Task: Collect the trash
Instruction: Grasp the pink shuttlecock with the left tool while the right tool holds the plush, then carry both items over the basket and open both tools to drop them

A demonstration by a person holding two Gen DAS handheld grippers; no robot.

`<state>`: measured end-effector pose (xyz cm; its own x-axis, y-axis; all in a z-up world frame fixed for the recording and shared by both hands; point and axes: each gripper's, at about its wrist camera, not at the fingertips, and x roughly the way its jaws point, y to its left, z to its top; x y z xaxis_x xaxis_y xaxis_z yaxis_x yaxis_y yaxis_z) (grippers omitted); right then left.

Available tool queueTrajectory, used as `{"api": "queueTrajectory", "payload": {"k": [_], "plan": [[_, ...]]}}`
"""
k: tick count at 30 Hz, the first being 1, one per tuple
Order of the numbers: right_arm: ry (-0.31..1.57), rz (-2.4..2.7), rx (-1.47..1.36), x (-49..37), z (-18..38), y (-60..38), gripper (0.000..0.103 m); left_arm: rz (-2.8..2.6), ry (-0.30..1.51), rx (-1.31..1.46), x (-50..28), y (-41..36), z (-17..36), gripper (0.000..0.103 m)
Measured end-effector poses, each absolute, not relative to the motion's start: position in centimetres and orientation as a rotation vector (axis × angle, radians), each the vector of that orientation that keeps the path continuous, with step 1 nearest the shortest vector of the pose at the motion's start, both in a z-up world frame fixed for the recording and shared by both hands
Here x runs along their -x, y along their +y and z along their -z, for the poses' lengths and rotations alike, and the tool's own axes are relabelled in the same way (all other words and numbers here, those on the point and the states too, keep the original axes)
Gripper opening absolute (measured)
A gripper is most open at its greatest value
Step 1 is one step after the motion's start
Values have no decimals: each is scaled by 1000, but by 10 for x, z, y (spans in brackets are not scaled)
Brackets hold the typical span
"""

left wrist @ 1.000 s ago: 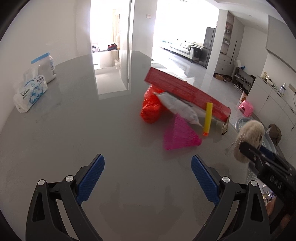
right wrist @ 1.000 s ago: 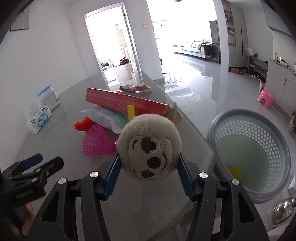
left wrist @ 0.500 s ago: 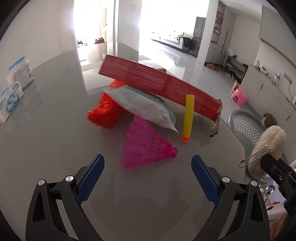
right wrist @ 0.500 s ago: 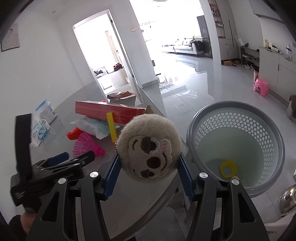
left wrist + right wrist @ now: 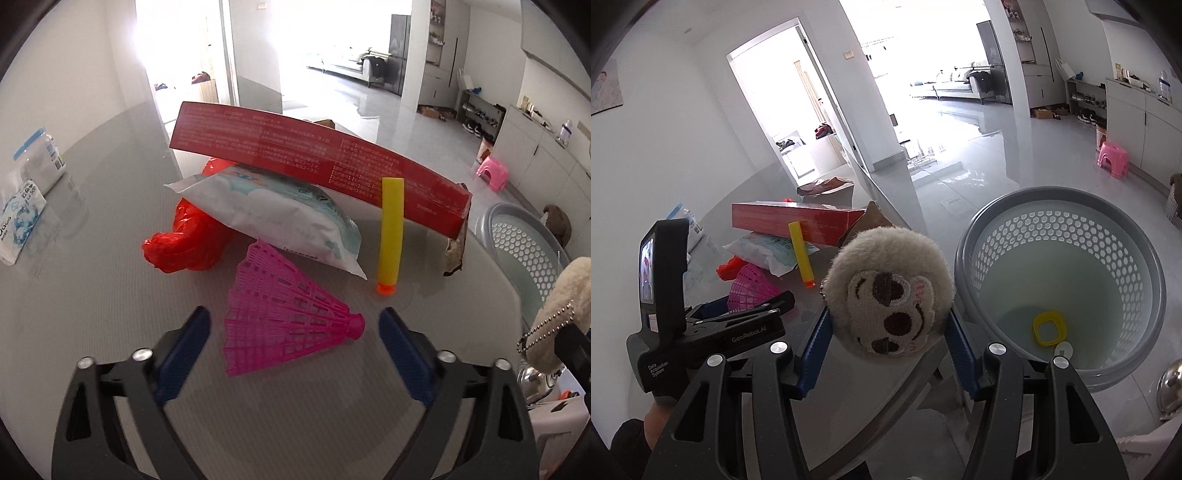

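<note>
A pink shuttlecock (image 5: 280, 328) lies on the grey table (image 5: 92, 314) between the fingers of my left gripper (image 5: 294, 317). Its jaws are closing and the pads stand clear of the shuttlecock. Behind it sit a yellow foam dart (image 5: 391, 229), a white wipes packet (image 5: 277, 218), a red plastic bag (image 5: 188, 236) and a long red box (image 5: 295, 147). My right gripper (image 5: 888, 317) is shut on a round plush toy (image 5: 890, 291) at the table's edge. The grey mesh basket (image 5: 1126, 258) stands on the floor to its right, with a yellow ring (image 5: 1049, 326) inside.
Tissue packs (image 5: 22, 214) and a white bottle (image 5: 40, 158) stand at the table's far left. A brown wrapper (image 5: 823, 184) lies behind the red box. On the floor are a pink stool (image 5: 1113, 158) and a metal lid (image 5: 1171, 384).
My left gripper has come forward and down to the shuttlecock, which now lies between its narrowing fingers. My right gripper has carried the plush toy toward the basket.
</note>
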<state>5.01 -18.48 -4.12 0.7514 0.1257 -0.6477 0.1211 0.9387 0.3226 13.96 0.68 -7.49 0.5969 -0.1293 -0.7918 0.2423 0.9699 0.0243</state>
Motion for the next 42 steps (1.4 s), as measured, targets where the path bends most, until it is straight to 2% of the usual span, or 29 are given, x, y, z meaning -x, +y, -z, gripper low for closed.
{"api": "queueTrajectory", "payload": {"k": [2,4,22,42], "plan": [[726,-4,-364,-51,41,-185,57,222,920,-131,-139,8,76,70],[726,-4,-364,-51,40,-185,57,227,929,-120,-139,11,78,64],[715,5,-373,-40,38,-190,57,242,853,-103,-83,31,50,64],[651,141,-419,10,28,-253,57,469,771,-161,-49,-61,19,64]]}}
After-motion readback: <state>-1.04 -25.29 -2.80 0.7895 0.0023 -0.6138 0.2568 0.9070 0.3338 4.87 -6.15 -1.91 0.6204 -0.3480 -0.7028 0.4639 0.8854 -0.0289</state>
